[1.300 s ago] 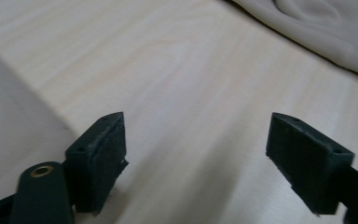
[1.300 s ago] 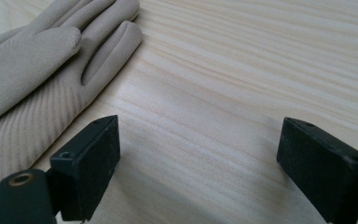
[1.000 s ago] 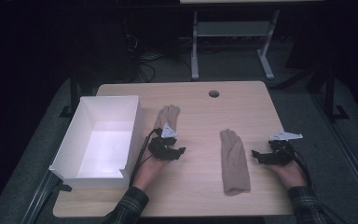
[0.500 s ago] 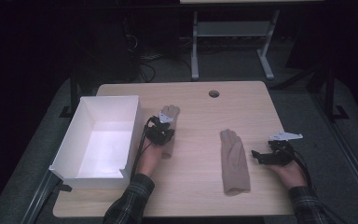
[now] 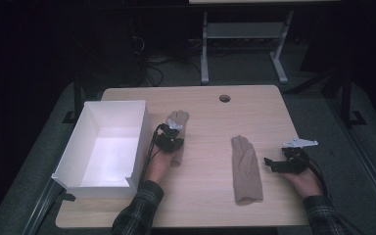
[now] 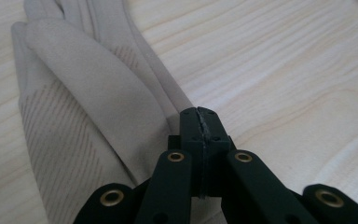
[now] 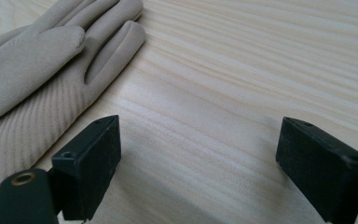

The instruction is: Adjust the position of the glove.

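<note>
Since a second ago the left gripper (image 5: 172, 138) has slid forward along the left glove (image 5: 177, 119), from the cuff end up onto the glove's middle, and its jaws, which stood partly apart then, have closed; the right gripper (image 5: 274, 164) has kept its place. In the left gripper view the two black jaws meet tip to tip, clenched at the edge of the left glove (image 6: 88, 116), right where the fabric borders the bare wood; a thin pale line runs down the seam between the pads, but whether cloth is actually pinched there cannot be told. The glove spreads out ahead and to the left of those jaws, its fingers pointing away from them. The white box (image 5: 105, 147) stands just beside this gripper on its outer side, its near wall close to the person's forearm. The right gripper rests released, jaws wide apart over the wooden table (image 7: 242, 79), with nothing between them. The right glove (image 7: 42, 74) lies flat ahead and to the left of its jaws, near the left jaw yet apart from it, fingers pointing away. In the high view the right glove (image 5: 246, 169) lies between the two grippers, and a round hole (image 5: 224, 98) sits in the table well beyond both.
</note>
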Demonstrator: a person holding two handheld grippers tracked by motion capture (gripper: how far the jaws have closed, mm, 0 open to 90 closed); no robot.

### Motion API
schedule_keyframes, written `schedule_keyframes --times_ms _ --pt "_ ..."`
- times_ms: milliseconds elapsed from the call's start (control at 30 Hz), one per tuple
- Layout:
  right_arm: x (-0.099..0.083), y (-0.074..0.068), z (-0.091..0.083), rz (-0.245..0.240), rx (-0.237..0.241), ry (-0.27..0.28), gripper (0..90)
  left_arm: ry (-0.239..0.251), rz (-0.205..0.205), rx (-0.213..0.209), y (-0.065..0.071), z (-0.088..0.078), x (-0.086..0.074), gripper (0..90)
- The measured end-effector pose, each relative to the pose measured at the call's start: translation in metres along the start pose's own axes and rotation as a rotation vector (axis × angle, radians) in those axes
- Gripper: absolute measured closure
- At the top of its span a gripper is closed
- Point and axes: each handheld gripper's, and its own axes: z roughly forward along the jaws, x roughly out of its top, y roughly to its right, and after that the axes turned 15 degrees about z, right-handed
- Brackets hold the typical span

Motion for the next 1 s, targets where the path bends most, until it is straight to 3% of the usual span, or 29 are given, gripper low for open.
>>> schedule_keyframes --times_ms 267,467,733,833,1000 --pt "0.0 0.0 0.0 0.0 0.0 0.0 13.3 0.028 0.007 -0.049 0.01 -0.001 0.0 89.9" --pt "0.0 0.0 0.0 0.0 0.0 0.0 13.3 0.046 0.012 -0.097 0.026 0.0 0.004 89.9" --pt "0.0 0.0 0.0 0.0 0.0 0.0 13.3 0.054 0.07 -0.166 0.052 0.002 0.012 89.9" --pt "0.0 0.0 0.0 0.0 0.0 0.0 13.3 0.061 0.068 -0.196 0.061 0.003 0.014 89.8" --pt "0.0 0.0 0.0 0.0 0.0 0.0 13.3 0.064 0.102 -0.234 0.075 0.002 0.016 89.8"
